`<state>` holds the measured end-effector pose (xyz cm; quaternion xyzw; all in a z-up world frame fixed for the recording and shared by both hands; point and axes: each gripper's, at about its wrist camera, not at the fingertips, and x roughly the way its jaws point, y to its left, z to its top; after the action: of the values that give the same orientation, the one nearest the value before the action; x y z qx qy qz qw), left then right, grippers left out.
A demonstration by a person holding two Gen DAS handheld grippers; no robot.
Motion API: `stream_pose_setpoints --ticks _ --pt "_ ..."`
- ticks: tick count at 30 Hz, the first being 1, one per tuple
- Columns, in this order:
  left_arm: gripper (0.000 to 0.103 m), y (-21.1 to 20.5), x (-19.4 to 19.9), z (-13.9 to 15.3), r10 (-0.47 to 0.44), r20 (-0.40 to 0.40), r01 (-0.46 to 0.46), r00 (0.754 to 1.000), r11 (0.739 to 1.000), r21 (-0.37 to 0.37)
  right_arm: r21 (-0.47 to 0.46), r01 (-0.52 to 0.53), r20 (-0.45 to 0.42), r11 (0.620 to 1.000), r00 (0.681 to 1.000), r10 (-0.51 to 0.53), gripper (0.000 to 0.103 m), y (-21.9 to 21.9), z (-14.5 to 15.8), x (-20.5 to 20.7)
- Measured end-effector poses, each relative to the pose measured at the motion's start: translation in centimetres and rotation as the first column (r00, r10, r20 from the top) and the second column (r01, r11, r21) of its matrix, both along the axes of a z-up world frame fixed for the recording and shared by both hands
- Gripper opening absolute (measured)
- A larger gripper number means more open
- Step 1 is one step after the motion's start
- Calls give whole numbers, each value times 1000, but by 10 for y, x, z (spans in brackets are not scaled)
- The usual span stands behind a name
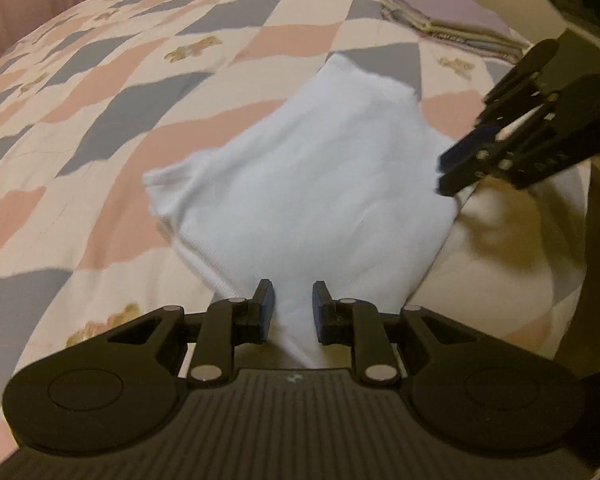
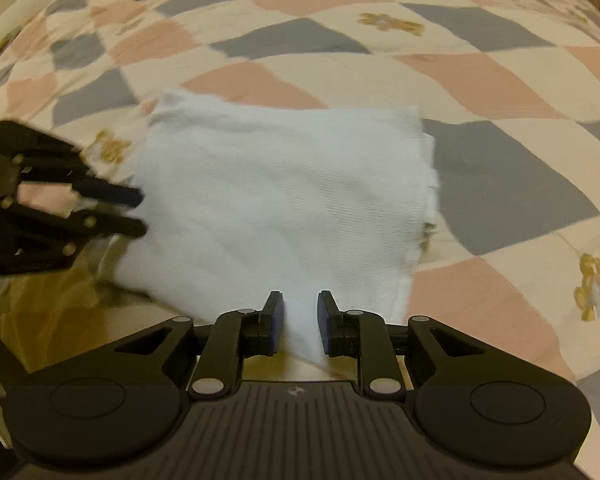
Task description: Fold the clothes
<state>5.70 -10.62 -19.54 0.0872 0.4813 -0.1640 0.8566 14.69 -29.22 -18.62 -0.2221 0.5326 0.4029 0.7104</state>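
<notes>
Open quilted bed (image 2: 500, 184) is left beyond the white cloth (image 2: 284, 200); passage toward the far corner is blocked by what seems a folded stack (image 1: 452, 20).
</notes>
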Motion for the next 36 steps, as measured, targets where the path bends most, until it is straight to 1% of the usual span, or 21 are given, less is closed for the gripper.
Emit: stream_pose_setpoints --ticks 4,7,11,18,20,24,25,26,27,29,30,32,34,36 --pt "20 10 -9 1 55 -55 -54 997 998 19 -4 -4 4 1000 1000 4 26 -1 4 -11" --pt "20 14 -14 6 74 -79 -70 994 996 45 -4 -5 9 1000 1000 5 27 -2 9 -19" --pt "24 17 -14 15 96 -75 -94 993 995 23 12 3 22 1000 1000 -3 28 1 21 -29" --pt "28 8 -18 31 63 -49 -62 997 998 14 27 22 47 999 999 -23 30 0 39 -39" --pt "28 7 -18 34 59 -40 -58 997 998 16 29 28 53 999 998 -29 33 -1 44 -41" --pt "29 5 -21 37 58 -19 -58 998 998 32 15 -4 61 1000 998 3 34 -8 41 -39" --pt "33 3 -23 37 51 -5 -51 999 998 44 10 -12 63 1000 998 12 36 -10 41 -38" --pt "40 1 -25 37 44 8 -44 999 997 57 6 -21 65 1000 998 21 39 -12 40 -38" --pt "44 -2 -29 37 33 30 -35 999 997 74 2 -30 67 1000 997 29 40 -14 39 -37" --pt "60 -7 -35 37 23 60 -29 998 995 96 -6 -47 71 999 996 47 42 -17 38 -35" --pt "62 -11 -38 36 20 71 -27 997 994 107 -10 -55 72 998 996 56 43 -19 37 -35" --pt "62 -19 -43 33 4 82 -14 997 992 123 -19 -73 76 997 994 74 43 -23 35 -33" --pt "63 -29 -44 28 -13 77 1 997 988 155 -23 -85 72 996 994 86 43 -27 33 -30" --pt "64 -40 -43 25 -3 70 -9 998 986 165 -11 -87 73 996 993 87 43 -33 32 -20"
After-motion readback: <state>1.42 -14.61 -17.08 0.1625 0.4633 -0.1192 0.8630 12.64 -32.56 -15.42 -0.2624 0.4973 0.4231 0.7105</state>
